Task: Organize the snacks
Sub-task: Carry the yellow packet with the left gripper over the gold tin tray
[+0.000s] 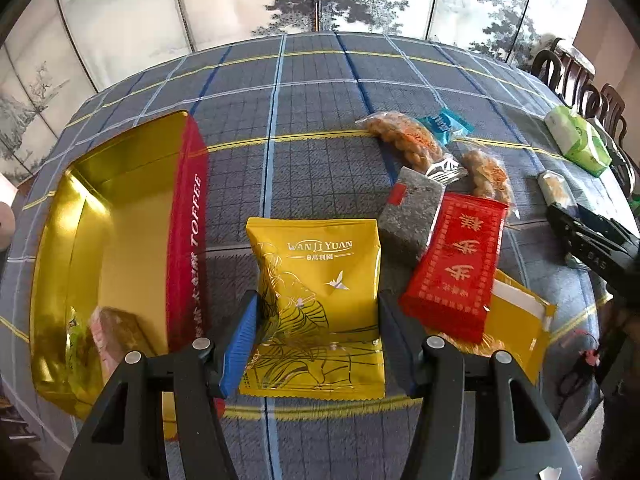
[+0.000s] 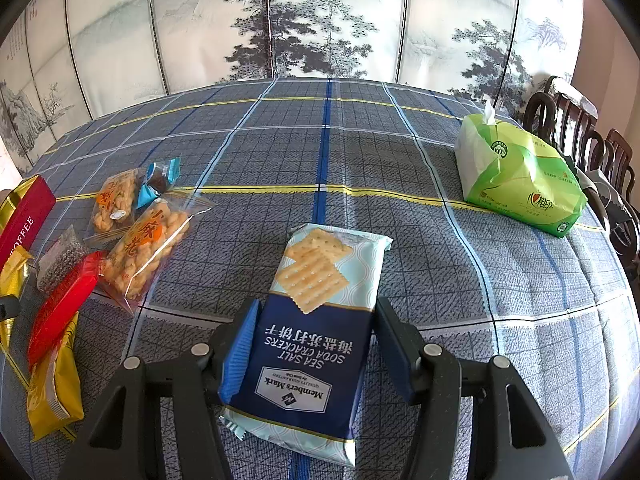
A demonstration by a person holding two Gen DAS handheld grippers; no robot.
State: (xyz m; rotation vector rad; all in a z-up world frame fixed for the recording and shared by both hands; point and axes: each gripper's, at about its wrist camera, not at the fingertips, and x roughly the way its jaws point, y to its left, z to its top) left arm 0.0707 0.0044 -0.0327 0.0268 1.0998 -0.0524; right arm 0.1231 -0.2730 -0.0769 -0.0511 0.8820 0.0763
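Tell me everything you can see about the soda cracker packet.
The soda cracker packet is a flat, sealed glossy wrapper: navy lower half with white lettering, pale blue patterned upper half picturing square crackers, crimped ends. It sits between the right gripper fingers, whose blue pads press its long sides. Its far end points toward the screen, above the plaid tablecloth. No other snack touches it.

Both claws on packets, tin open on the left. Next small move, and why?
Probably carry the yellow packet in the left claw sideways over the open toffee tin and release. It sits clamped between the pads, the tin has bare floor, and the right claw holds the cracker pack farther away.
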